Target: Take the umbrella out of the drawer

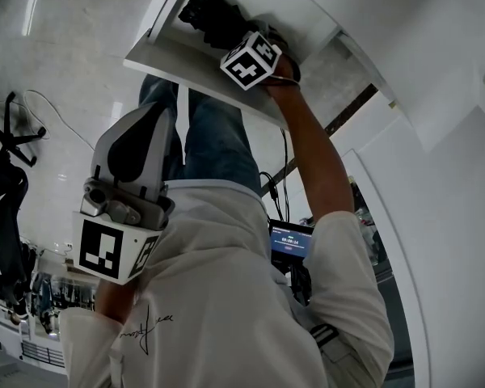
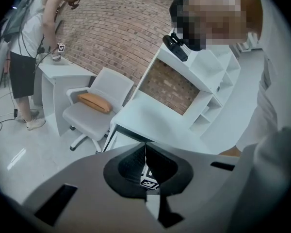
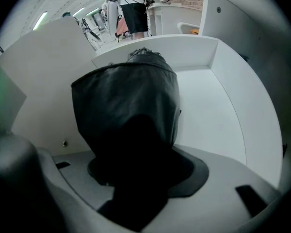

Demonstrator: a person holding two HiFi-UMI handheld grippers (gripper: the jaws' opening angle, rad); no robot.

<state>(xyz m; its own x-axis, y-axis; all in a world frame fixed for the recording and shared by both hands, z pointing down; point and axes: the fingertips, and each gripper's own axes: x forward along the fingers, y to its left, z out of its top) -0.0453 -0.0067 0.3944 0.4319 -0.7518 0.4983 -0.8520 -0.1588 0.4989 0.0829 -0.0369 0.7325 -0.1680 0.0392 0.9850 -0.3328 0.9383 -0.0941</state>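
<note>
The right gripper is closed on the umbrella: in the right gripper view the folded bundle fills the whole space between the jaws, and its near end is pinched in the dark rubbery pads. The umbrella is black, a soft, slightly glossy fabric gathered into a fat roll with creases running along it and a puckered far end. It sits inside the drawer, a shallow white box with smooth, matt walls, a rounded inner corner and a flat floor. In the head view the person's bare right arm reaches up to this drawer, the marker cube of the right gripper sits at its edge, and the dark mass of umbrella and gripper shows just beyond the cube. The left gripper is pressed together with nothing between its jaws: in the left gripper view the two ribbed black pads meet along a thin vertical seam, set in broad, smooth grey plastic shells. It is held close to the person's white shirt, well apart from the drawer. Past it stand a white desk, a pale grey office chair carrying an orange cushion, and a rough brick wall
</note>
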